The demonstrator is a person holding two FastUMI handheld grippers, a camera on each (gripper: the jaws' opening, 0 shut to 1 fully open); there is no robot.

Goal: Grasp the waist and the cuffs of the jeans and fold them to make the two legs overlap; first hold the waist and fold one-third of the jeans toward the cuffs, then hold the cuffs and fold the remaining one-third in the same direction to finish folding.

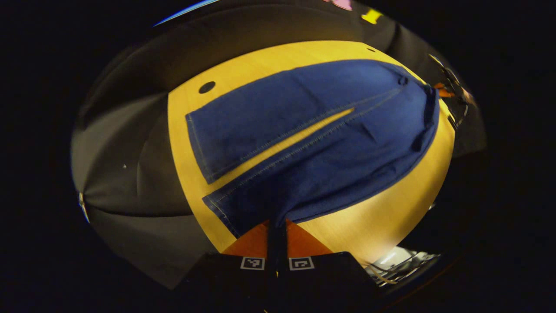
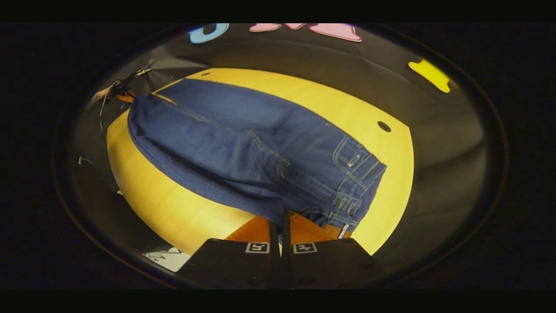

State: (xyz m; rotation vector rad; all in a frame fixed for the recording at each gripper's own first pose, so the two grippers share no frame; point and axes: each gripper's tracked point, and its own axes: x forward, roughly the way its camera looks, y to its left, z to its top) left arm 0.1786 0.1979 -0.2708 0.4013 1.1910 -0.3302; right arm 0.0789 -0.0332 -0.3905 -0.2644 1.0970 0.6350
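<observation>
Pinching jeans [image 1: 312, 143] at both ends, spread flat on yellow table [image 1: 391, 217]. Left tongs [image 1: 277, 226] clamped on near leg's edge by cuffs; right tongs [image 2: 280, 217] clamped on waist, likely so near leg swings over far leg.

In the left gripper view, the left claw [image 1: 276, 228] covers the near edge of the jeans [image 1: 312, 139], so the grip point is hidden. The other claw [image 1: 451, 93], beyond the waist, is too small and blurred to read. In the right gripper view, the right claw [image 2: 280, 224] hides the waist corner, and the cuffs blur against the far tabletop [image 2: 165, 204] edge.
</observation>
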